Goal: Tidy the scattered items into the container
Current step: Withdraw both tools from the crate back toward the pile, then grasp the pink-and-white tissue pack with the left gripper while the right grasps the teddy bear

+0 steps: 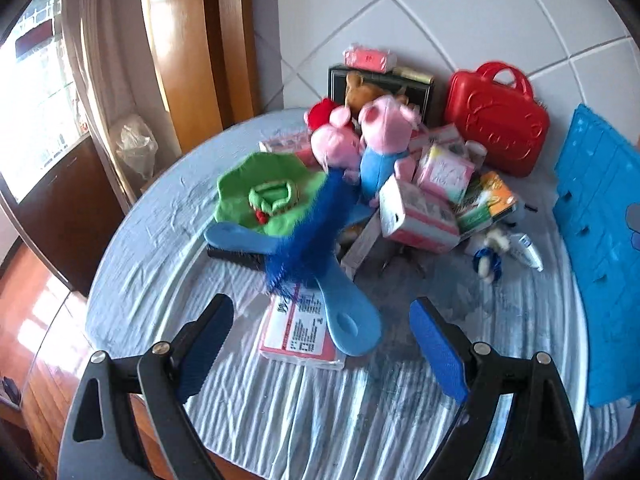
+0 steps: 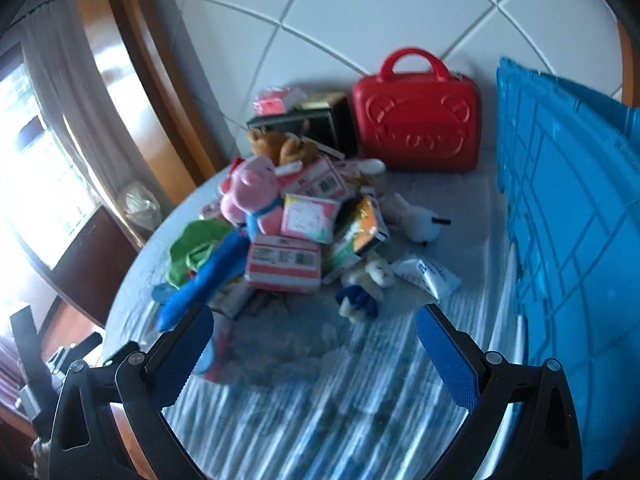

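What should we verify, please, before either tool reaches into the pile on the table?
1. Left tool open and empty: ok.
2. Right tool open and empty: ok.
3. Blue crate standing beside the pile: ok; whether its opening is clear: cannot tell.
4. Near item free to grasp: the light blue brush handle lies on top of a pink pack: ok.
5. Pile stable: the boxes lean on one another: not ok.
6. Sharp view: both pictures are blurred: not ok.
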A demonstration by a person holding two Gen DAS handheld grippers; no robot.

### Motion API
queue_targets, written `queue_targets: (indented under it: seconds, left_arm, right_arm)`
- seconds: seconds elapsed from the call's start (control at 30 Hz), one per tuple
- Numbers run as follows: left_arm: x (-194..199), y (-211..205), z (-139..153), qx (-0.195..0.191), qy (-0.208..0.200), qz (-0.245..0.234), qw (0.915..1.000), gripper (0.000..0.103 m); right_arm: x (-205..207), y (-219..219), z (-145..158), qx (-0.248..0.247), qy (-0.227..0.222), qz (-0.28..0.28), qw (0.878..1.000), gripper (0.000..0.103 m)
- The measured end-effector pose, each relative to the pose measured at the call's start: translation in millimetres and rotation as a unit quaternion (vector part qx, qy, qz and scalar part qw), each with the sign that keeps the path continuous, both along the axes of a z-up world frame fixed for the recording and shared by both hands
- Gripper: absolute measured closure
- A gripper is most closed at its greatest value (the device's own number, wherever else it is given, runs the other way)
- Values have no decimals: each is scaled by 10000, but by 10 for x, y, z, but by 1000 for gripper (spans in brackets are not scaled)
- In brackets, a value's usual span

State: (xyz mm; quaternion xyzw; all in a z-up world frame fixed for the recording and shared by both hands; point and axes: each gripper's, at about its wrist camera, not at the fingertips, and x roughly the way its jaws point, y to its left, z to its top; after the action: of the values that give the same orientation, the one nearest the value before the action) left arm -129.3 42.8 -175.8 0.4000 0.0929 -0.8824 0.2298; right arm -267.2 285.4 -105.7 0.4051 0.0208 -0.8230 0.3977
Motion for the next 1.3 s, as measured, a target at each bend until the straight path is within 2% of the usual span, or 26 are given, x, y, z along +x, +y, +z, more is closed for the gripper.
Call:
queue_targets:
  seconds: [0.1,0.23,0.37,0.53,0.63,0.73,0.77,0.87,0.9,1.0,1.17,1.23,1.3]
  left_arm:
    - [-82,-17,-294,102,-225,30,9997,13]
    - [-174,-134,-714,253,-523,211,9981,13]
    - [-300,-304,-1024,352,-622,361,9968,13]
    - [-445,-453,-1102,402,-317,206,9985,12]
    - [-454,-497,-1078,479,-310,148,9983,10]
    - [-381,-481,-1087,480,-343,42,9982,10]
    - [-354,-479,-1097,523,-318,6,9981,10]
    - [-367,-497,-1127,590,-277,-122,9978,10]
    - [-387,-507,-1125,598,-292,-154,9977,9]
    - [-371,-522,-1053,518,-282,-148,9981,10]
    - [-165,-510,-1043,479,-441,-314,9974,10]
    - [-174,-499,-1115,399,-567,-345,9970,10]
    - [-256,-502,-1160,456,-523,-385,9968,10]
  right_arm:
    - [-155,-101,-268,212,-34,0,9998,0]
    - [-326,-250,-730,427,-338,-100,9985,0]
    - [-450,-414,-1132,741,-397,-167,9963,0]
    - [-733,-604,-1537,659,-696,-323,9949,0]
    - [-893,-737,-1689,611,-793,-443,9940,0]
    - [-993,-921,-1831,791,-709,-519,9930,2]
    - [-1016,-980,-1890,892,-696,-526,9922,8]
    - [-1045,-1088,-2047,1242,-610,-578,9887,53]
    - [-1023,-1114,-2049,1380,-458,-587,9876,61]
    - [-926,-1100,-2033,1502,-368,-453,9869,68]
    - [-603,-855,-2038,1513,-461,-146,9873,69]
    - [-448,-744,-2065,1506,-501,-59,9873,69]
    - [-338,-703,-2069,1528,-432,17,9873,69]
